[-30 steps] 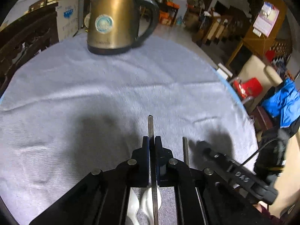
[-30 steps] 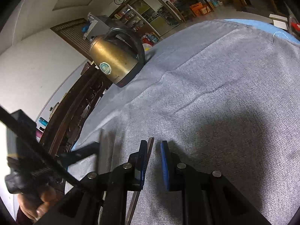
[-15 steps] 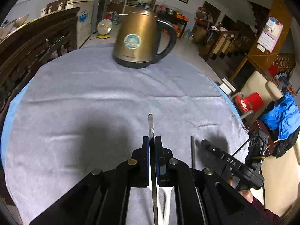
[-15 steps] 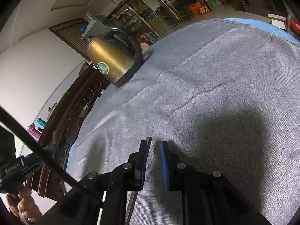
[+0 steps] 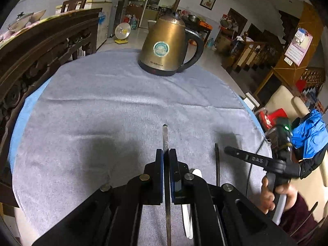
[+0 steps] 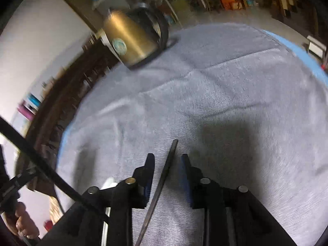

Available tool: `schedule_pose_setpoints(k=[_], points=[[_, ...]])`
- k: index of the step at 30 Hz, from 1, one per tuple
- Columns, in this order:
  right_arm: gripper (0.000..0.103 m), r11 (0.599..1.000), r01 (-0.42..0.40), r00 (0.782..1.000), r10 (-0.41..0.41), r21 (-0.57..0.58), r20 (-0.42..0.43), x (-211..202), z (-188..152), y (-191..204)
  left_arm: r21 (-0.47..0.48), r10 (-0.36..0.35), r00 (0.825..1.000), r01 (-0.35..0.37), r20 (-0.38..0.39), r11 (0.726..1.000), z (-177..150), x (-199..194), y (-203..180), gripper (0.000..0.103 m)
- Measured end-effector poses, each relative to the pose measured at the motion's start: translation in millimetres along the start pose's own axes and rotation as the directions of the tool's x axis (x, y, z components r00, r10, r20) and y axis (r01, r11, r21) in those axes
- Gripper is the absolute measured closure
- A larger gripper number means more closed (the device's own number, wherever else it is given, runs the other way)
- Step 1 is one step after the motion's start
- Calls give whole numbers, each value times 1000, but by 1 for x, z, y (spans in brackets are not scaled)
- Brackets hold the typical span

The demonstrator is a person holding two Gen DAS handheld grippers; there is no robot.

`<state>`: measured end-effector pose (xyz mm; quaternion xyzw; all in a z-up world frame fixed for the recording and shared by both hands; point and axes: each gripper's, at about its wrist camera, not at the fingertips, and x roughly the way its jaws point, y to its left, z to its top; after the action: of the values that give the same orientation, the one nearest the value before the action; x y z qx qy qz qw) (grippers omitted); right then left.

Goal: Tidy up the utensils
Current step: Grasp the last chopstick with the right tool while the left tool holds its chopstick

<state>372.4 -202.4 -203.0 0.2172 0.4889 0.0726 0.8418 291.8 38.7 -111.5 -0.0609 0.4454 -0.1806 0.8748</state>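
Note:
My left gripper [image 5: 166, 153] is shut on a flat metal utensil handle [image 5: 165, 137] that sticks out forward above the grey tablecloth [image 5: 123, 119]. A white spoon [image 5: 196, 173] lies on the cloth under the gripper, mostly hidden. A second dark metal utensil [image 5: 216, 164] lies on the cloth to its right. In the right wrist view my right gripper [image 6: 167, 160] is open, its jaws either side of that dark utensil [image 6: 171, 155] without touching it. The white spoon [image 6: 108, 183] shows at the lower left there. The right gripper also shows in the left wrist view [image 5: 252, 160].
A brass electric kettle [image 5: 166, 47] stands at the far side of the round table; it also shows in the right wrist view [image 6: 131, 41]. A carved wooden bench [image 5: 41, 49] runs along the left. Chairs and a blue jacket [image 5: 309, 131] are off the table's right edge.
My right gripper has opened and let go of the dark utensil, which now lies on the cloth. My left gripper has lifted and drawn back, still holding its utensil.

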Motion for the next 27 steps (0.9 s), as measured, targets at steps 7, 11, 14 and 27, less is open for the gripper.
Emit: schedule_pose_setpoints(k=[7,11,14,27], points=[[74,982,177,962,-188,-71,-199,22,24,15,21,43,998,-45,50,999,1,-14,-1,98],[74,964,263,921,-264,-44,-285,36,27,14,31,57,995,-60,83,998,1,-22,-3,98],[74,968,251,923,-249,-32,-295,42,33,21,41,67,992,-72,108,997,1,-29,-5,98],[96,891,374,880,-429,-258,-204,64,26,68,42,71,985,-78,156,996,-3,-51,-4,98]])
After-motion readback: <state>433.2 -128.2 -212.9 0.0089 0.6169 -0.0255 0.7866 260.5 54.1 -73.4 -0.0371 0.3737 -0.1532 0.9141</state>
